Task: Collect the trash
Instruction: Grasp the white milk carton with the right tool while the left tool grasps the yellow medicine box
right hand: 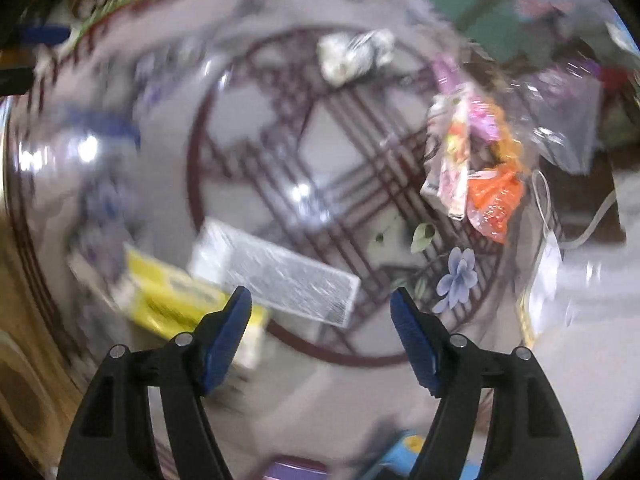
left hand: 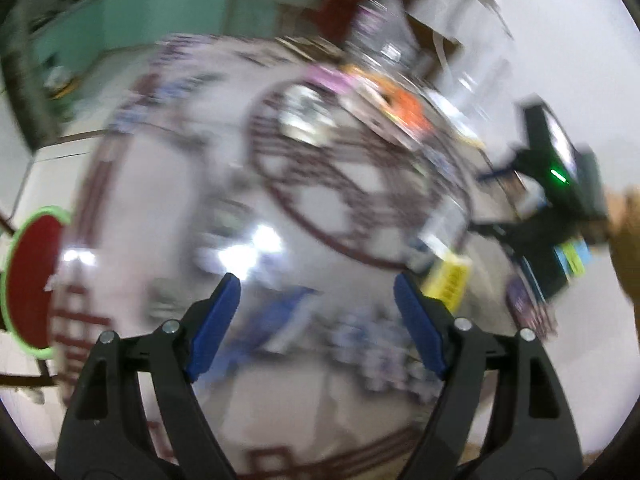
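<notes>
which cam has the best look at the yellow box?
Right wrist: the yellow box lies large just ahead of the open right gripper, beside the white box, though blurred. Left wrist shows only a small smeared yellow patch off its right finger.

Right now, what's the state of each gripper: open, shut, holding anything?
Left gripper: open, nothing between its fingers.
Right gripper: open, nothing held; the yellow box and white box lie beyond its fingertips.
</notes>
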Action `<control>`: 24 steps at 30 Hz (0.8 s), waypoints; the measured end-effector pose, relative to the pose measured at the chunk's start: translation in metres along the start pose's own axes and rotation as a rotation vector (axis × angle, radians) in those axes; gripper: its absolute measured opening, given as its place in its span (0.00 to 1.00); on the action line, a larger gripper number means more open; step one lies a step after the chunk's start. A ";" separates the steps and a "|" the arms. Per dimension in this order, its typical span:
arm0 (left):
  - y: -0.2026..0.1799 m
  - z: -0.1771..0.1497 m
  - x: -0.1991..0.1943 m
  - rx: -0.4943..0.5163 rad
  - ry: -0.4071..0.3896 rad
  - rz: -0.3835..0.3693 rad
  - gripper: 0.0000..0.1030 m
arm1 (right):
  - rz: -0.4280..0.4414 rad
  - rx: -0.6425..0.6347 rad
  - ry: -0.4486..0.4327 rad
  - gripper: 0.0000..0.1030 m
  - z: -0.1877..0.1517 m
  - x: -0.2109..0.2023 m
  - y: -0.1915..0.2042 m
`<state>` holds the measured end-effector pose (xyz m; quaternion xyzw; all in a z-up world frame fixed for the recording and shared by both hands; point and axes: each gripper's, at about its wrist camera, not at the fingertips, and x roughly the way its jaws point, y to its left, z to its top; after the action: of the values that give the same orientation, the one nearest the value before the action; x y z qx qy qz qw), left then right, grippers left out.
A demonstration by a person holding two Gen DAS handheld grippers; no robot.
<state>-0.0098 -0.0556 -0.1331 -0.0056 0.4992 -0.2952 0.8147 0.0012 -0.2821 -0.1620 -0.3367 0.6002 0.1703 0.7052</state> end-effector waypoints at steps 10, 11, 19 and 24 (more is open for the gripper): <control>-0.068 -0.011 0.032 0.119 0.103 -0.051 0.78 | -0.016 -0.436 0.126 0.70 0.013 0.056 0.030; -0.068 -0.011 0.034 0.114 0.108 -0.047 0.78 | 0.005 -0.431 0.124 0.70 0.015 0.057 0.027; -0.089 0.000 0.057 0.139 0.154 -0.063 0.78 | 0.136 -0.271 0.043 0.62 0.039 0.042 -0.020; -0.134 -0.004 0.081 0.310 0.216 -0.087 0.78 | 0.130 -0.339 0.027 0.81 0.045 0.054 -0.009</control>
<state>-0.0504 -0.2049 -0.1599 0.1303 0.5314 -0.4023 0.7340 0.0520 -0.2664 -0.2089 -0.4135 0.5926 0.3099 0.6179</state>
